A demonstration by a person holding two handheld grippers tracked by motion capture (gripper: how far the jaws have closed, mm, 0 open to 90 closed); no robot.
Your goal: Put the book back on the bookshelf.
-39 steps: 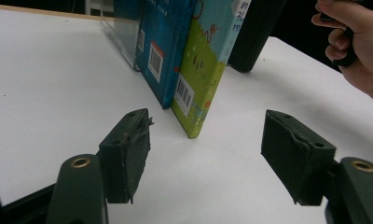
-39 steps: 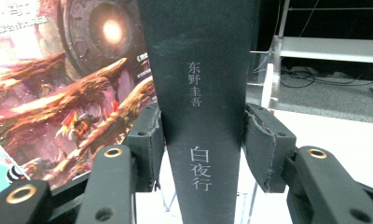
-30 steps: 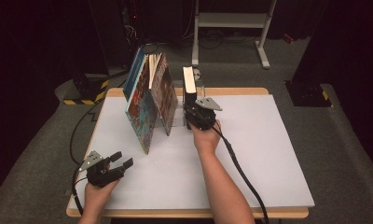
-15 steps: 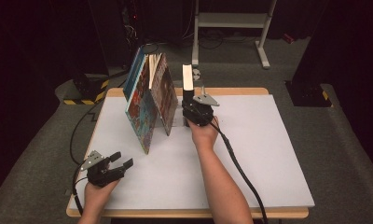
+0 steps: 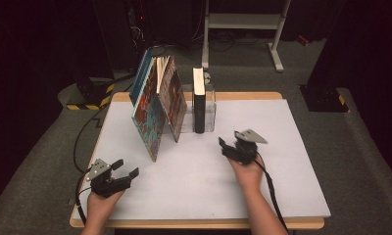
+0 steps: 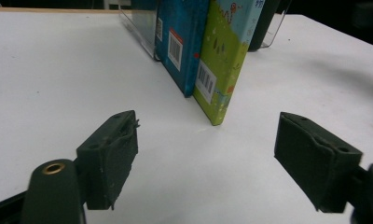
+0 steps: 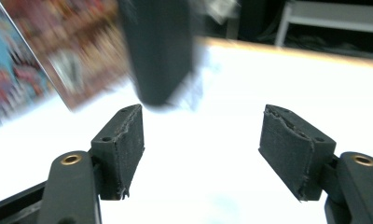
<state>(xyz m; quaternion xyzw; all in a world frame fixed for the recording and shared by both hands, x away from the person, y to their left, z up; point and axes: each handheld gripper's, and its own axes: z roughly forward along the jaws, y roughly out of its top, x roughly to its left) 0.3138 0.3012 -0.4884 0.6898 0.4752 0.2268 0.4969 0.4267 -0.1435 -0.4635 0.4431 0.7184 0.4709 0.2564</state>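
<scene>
So the black book (image 5: 199, 105) is standing upright inside the clear acrylic holder (image 5: 211, 110) at the back of the white table (image 5: 282, 161), spine facing the person, long axis straight up, page edges on top. The right gripper (image 5: 227, 145) sits a bit in front of it, apart from it, jaws just opened up with nothing between them. The left gripper (image 5: 126, 169) is down at the near left corner, jaws spread and empty too, pointing toward the leaning picture books (image 5: 157, 105).
</scene>
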